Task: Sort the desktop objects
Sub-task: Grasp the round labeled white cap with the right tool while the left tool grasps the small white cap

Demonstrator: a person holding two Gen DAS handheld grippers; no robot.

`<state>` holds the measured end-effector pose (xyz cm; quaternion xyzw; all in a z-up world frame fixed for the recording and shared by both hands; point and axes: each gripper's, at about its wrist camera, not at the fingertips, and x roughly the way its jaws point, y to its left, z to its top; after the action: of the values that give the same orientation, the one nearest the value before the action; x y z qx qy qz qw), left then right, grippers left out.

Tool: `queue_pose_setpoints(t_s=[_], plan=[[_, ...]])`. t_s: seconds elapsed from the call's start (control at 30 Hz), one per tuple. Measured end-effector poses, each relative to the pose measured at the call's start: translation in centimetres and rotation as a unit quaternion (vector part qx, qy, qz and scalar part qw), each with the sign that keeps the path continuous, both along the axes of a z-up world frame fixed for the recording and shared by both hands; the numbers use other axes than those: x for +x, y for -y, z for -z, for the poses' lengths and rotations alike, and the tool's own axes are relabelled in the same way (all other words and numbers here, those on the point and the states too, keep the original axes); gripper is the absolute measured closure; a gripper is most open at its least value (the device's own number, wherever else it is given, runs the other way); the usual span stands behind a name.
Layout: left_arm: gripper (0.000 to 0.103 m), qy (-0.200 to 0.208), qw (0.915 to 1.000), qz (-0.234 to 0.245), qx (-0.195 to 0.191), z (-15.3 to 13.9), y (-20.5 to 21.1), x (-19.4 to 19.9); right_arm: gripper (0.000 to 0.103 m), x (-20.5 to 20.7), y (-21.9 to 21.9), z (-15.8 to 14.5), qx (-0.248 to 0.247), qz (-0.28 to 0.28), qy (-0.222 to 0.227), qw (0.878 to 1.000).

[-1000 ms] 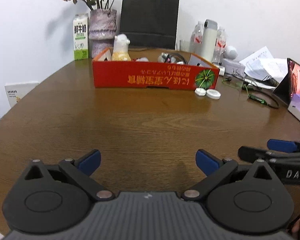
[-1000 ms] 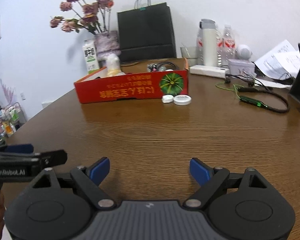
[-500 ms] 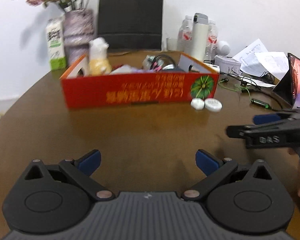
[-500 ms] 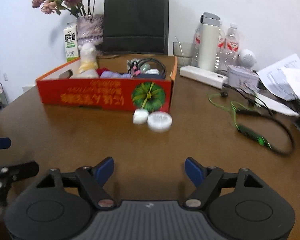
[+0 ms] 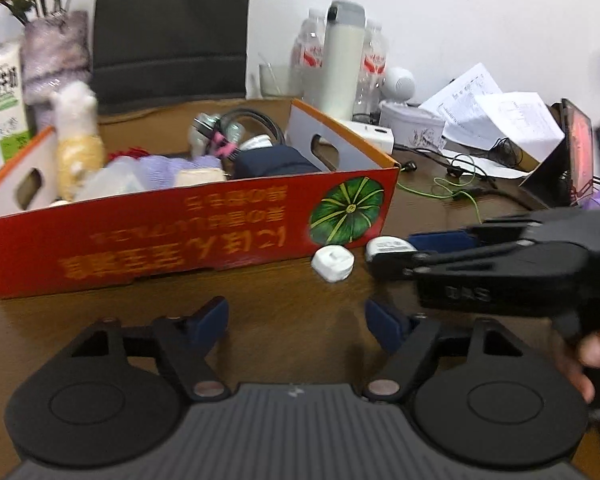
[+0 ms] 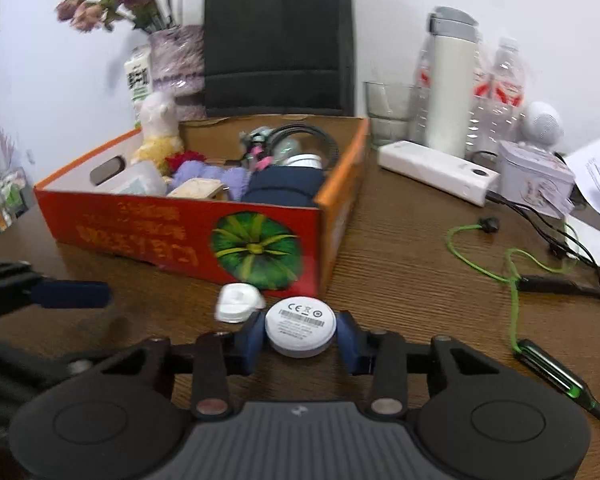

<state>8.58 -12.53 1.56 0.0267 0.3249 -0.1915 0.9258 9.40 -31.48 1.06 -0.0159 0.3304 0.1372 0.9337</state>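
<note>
A round white disc (image 6: pixel 300 326) lies on the brown table in front of the red cardboard box (image 6: pixel 140 232). My right gripper (image 6: pixel 300 336) is closing on it, and both blue pads touch its sides. In the left wrist view this gripper (image 5: pixel 396 250) reaches in from the right around the disc (image 5: pixel 388 246). A small white case (image 5: pixel 333 263) sits beside the disc, against the box (image 5: pixel 140 240). My left gripper (image 5: pixel 296 318) hangs short of the case, its jaws closing with nothing between them. The box holds a plush toy, cloths and cables.
A green cable (image 6: pixel 512 280) and a white power bank (image 6: pixel 436 172) lie to the right of the box. Behind stand a thermos (image 6: pixel 450 84), water bottles, a glass, a black bag (image 6: pixel 278 40), a vase and a milk carton. Papers and a tablet (image 5: pixel 578 148) lie far right.
Both grippers moved forward to the box's right front corner. The right jaws narrowed onto the white disc. The left jaws narrowed, still with nothing between them.
</note>
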Motion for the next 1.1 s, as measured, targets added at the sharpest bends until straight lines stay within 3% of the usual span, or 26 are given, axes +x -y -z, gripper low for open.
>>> queue_pose_setpoints(t_s=[0.13, 0.2, 0.27, 0.4, 0.57, 0.77, 0.87, 1.0, 1.1], plan=[[0.032, 0.002, 1.0000, 0.009, 0.000, 0.3, 2.1, 1.6, 0.065, -0.4, 2.3, -0.1, 0.005, 0.047, -0.001, 0.999], [0.040, -0.002, 1.0000, 0.008, 0.000, 0.6, 3.2, 2.3, 0.065, -0.5, 3.0, -0.1, 0.013, 0.052, -0.001, 0.999], [0.041, 0.007, 0.9998, -0.002, 0.016, 0.7, 4.4, 2.8, 0.065, -0.5, 3.6, 0.1, 0.007, 0.064, 0.002, 0.998], [0.074, 0.013, 0.9989, -0.036, 0.026, 0.8, 5.3, 2.8, 0.065, -0.7, 4.6, 0.1, 0.015, 0.074, 0.001, 0.997], [0.075, 0.006, 0.9984, -0.050, 0.025, 0.5, 3.7, 0.7, 0.065, -1.2, 3.2, 0.2, -0.004, 0.052, 0.008, 0.999], [0.075, -0.009, 0.9968, -0.078, 0.018, -0.1, -2.5, -5.7, 0.065, -3.0, 0.1, 0.1, -0.009, 0.006, 0.006, 1.000], [0.075, -0.005, 0.9957, -0.089, 0.024, -0.6, -5.5, -9.4, 0.065, -7.0, -2.5, 0.0, -0.009, 0.015, 0.007, 1.000], [0.075, 0.002, 0.9961, -0.088, 0.010, -1.4, -7.9, -12.9, 0.065, -12.5, -5.6, -0.3, 0.044, 0.001, -0.002, 0.999], [0.075, 0.013, 0.9968, -0.079, -0.001, -2.1, -8.9, -14.6, 0.065, -15.6, -7.9, -0.6, 0.016, -0.015, 0.007, 1.000]])
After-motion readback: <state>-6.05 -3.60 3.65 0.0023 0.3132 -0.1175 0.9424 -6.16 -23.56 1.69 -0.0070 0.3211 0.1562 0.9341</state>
